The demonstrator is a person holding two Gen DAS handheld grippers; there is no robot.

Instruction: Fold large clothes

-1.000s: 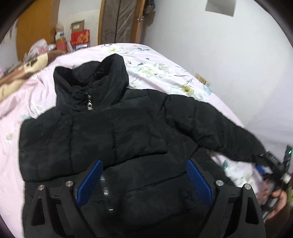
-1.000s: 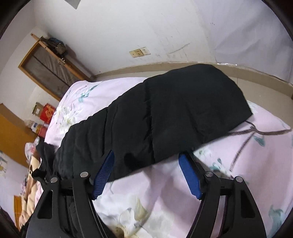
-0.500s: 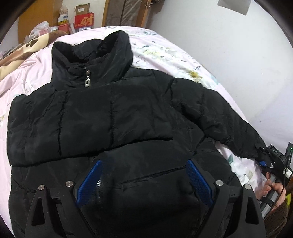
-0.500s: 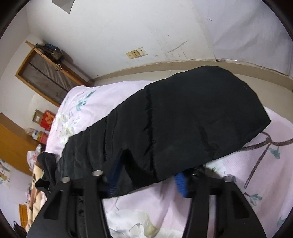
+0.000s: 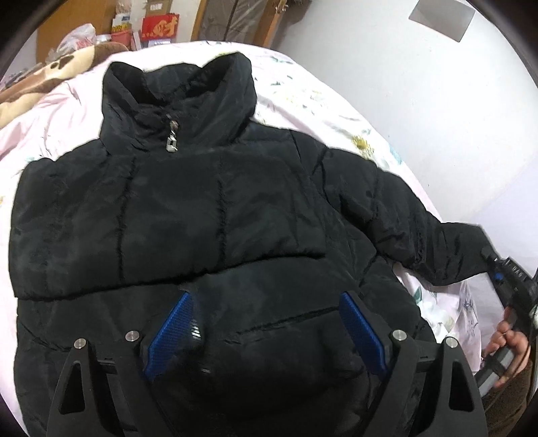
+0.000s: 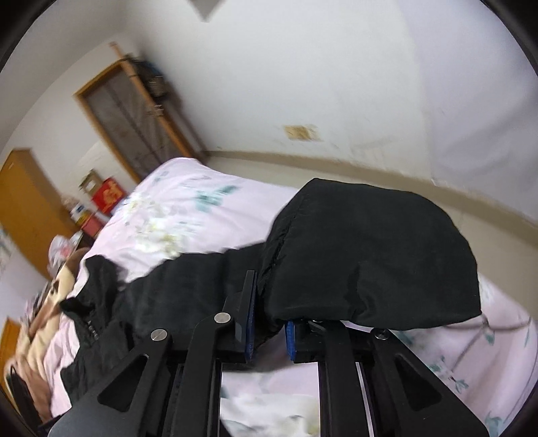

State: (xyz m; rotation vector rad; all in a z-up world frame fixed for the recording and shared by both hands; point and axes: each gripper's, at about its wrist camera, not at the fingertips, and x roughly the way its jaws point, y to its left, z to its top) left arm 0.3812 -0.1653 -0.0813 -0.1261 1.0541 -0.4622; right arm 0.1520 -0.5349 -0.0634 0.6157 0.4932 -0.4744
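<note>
A black puffer jacket point(image 5: 201, 215) lies front up on the pink floral bed point(image 5: 302, 94), collar at the far end. My left gripper point(image 5: 265, 322) is open and empty, hovering over the jacket's lower front. The jacket's right sleeve point(image 5: 420, 235) stretches out to the bed's right edge. My right gripper point(image 6: 269, 332) is shut on the sleeve cuff point(image 6: 370, 262) and holds it lifted off the bed. The right gripper also shows in the left wrist view point(image 5: 507, 282), at the sleeve's end, held by a hand.
A white wall point(image 5: 420, 84) runs close along the bed's right side. A brown patterned blanket point(image 5: 50, 74) lies at the far left of the bed. Boxes point(image 5: 158, 28) and a wooden cabinet point(image 6: 30, 208) stand beyond the bed's far end.
My right gripper closed on the sleeve cuff and lifted it off the bed. My left gripper moved in over the jacket, staying open.
</note>
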